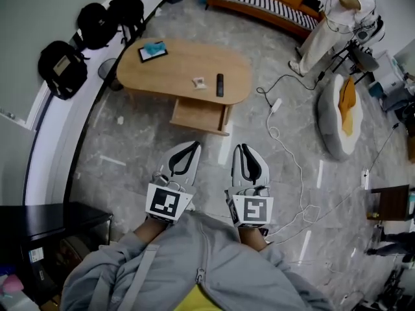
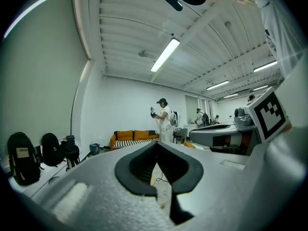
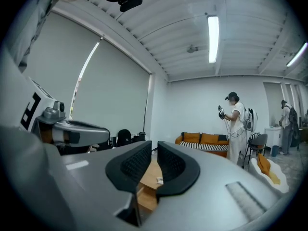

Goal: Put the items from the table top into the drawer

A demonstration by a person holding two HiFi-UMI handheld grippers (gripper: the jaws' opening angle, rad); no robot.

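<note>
Both tongs were side by side, pointing level at the wooden table (image 1: 185, 67). The left gripper (image 1: 195, 146) had its jaws closed tip to tip with nothing in them. The right gripper (image 1: 239, 148) was cracked open just a sliver, also empty. The stuff was all well ahead of them on the tabletop: the black remote (image 1: 220, 84) and a small white item (image 1: 199, 81) roughly straight ahead, and the tablet (image 1: 153, 51) farther off, ahead-left of the left one. The drawer (image 1: 200, 115) hung open on the near side, closest to the tips.

Tan table (image 1: 188, 60); black remote (image 1: 220, 85); orange sofa (image 1: 279, 8) with black-and-white striped cushions.
</note>
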